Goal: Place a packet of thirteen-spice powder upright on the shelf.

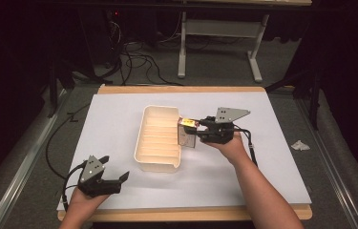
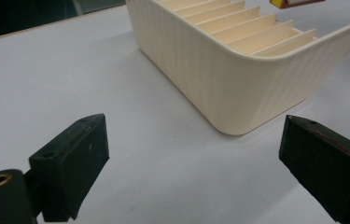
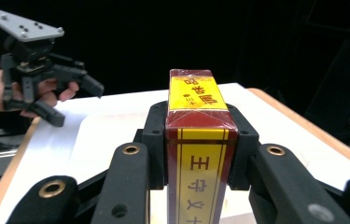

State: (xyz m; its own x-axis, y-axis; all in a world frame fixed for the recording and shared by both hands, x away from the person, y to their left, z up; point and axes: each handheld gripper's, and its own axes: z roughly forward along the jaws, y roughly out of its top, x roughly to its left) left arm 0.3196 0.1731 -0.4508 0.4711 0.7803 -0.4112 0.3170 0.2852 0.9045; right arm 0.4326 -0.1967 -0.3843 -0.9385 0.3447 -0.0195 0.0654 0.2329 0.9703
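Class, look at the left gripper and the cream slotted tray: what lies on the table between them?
Nothing: in the left gripper view, bare white sheet separates the open left gripper from the tray.

Black grippers (image 1: 119,177), brass screws, grey plates, bare forearms

Box (image 3: 199,140): dark red w/ yellow panels, red characters on the yellow, glossy wrap. Bin (image 1: 158,139): cream, ribbed walls, slats inside look slightly peach. Grippers black, brass-coloured pivots, grey top plates. Table cover (image 1: 119,119) white, poss. pale blue tint; tan wood edge.
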